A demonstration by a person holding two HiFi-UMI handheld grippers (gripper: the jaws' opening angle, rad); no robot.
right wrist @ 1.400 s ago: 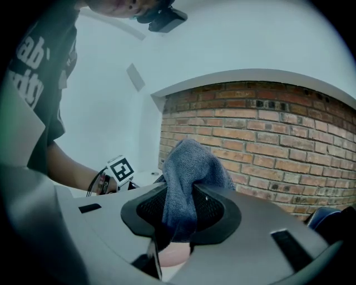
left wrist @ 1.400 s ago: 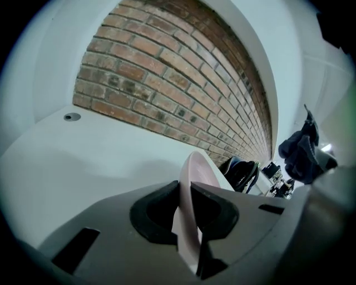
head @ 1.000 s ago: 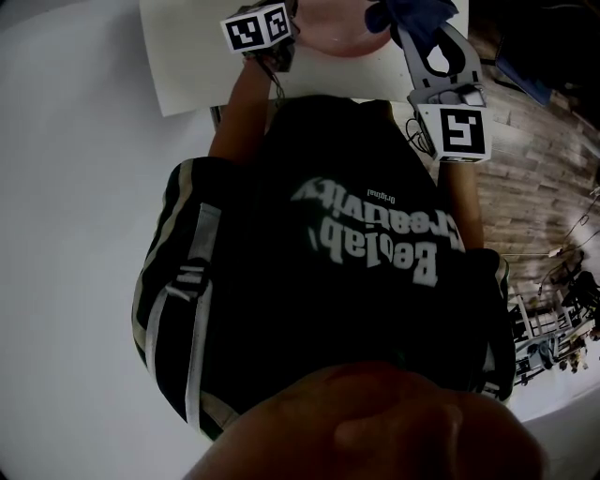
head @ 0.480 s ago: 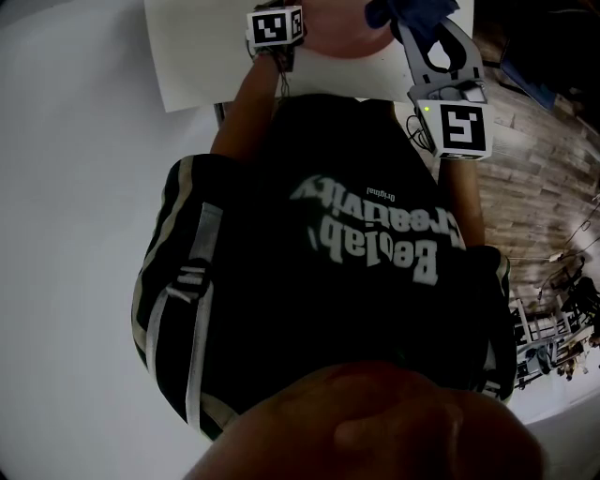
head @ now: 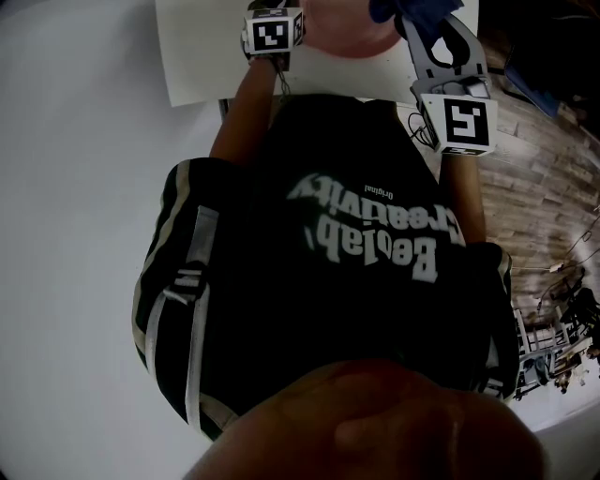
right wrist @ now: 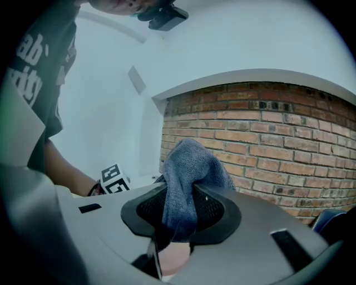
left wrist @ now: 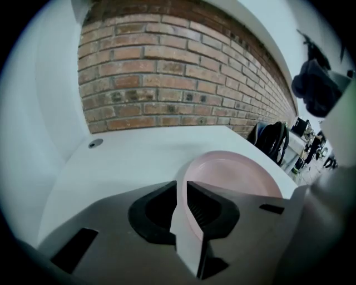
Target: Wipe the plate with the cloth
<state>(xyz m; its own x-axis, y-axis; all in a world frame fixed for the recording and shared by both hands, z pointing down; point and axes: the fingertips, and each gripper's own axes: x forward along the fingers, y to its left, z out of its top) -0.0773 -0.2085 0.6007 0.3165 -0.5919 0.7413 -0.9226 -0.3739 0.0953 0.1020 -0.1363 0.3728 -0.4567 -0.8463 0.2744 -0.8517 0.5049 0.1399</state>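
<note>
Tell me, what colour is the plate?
Pale pink. The plate shows best in the left gripper view.

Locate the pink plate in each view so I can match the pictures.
Head view: plate at the top edge, just right of centre.
Left gripper view: bottom centre, rim pinched between the fingers.
Right gripper view: only a pink patch at the bottom, under the cloth; likely the plate.
Shared landmark: marker cube, also in the right gripper view.
</note>
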